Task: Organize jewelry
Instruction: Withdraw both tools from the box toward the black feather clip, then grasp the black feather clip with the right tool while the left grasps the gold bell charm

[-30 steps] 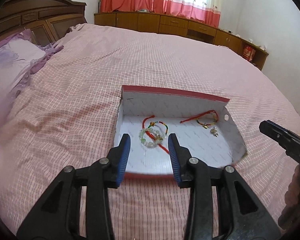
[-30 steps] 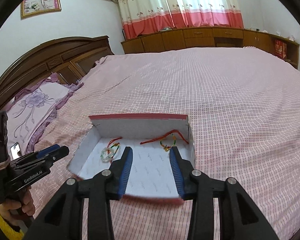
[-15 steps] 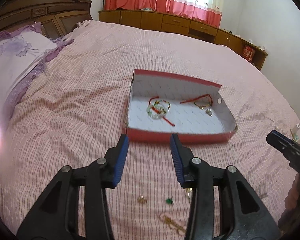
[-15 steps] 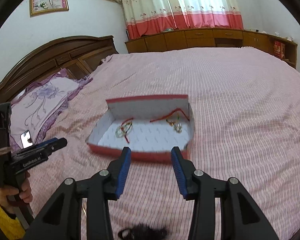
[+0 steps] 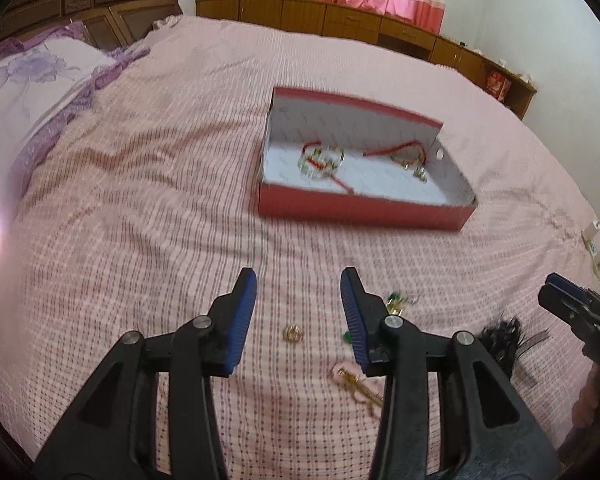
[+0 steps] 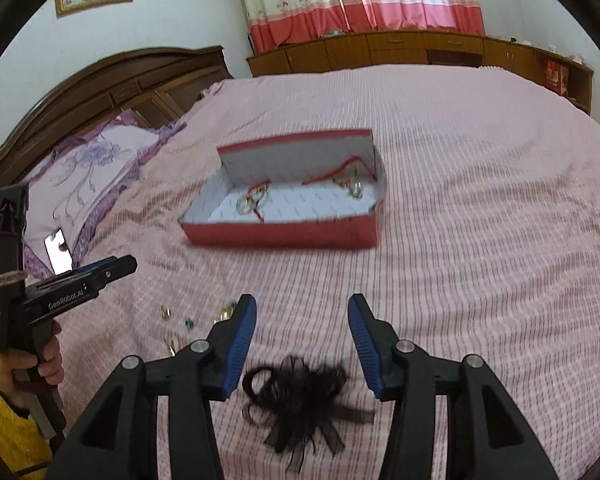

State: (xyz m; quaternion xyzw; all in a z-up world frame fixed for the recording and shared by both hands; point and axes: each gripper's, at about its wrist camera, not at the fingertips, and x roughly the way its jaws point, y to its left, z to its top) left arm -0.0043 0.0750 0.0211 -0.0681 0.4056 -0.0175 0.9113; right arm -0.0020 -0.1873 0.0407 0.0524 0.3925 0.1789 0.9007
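- The left gripper [image 5: 298, 312] hangs above the pink bedspread [image 5: 148, 208] with its jaws apart and nothing between the pads; they have just been opening.
- A small gold ring [image 5: 293, 333] lies on the cover below the gap, nearer the right finger.
- A green stud [image 5: 347, 336] and a gold clip [image 5: 358, 386] lie just beside that finger.
- The right gripper [image 6: 302, 334] also stands open and empty, jaws lately widening.
- A black feathery hair ornament [image 6: 300, 394] lies on the bed under its gap, not touching either pad.
- The red box [image 6: 284, 216] sits well ahead, holding a beaded bracelet [image 6: 252, 200] and red cord bracelet [image 6: 340, 174].
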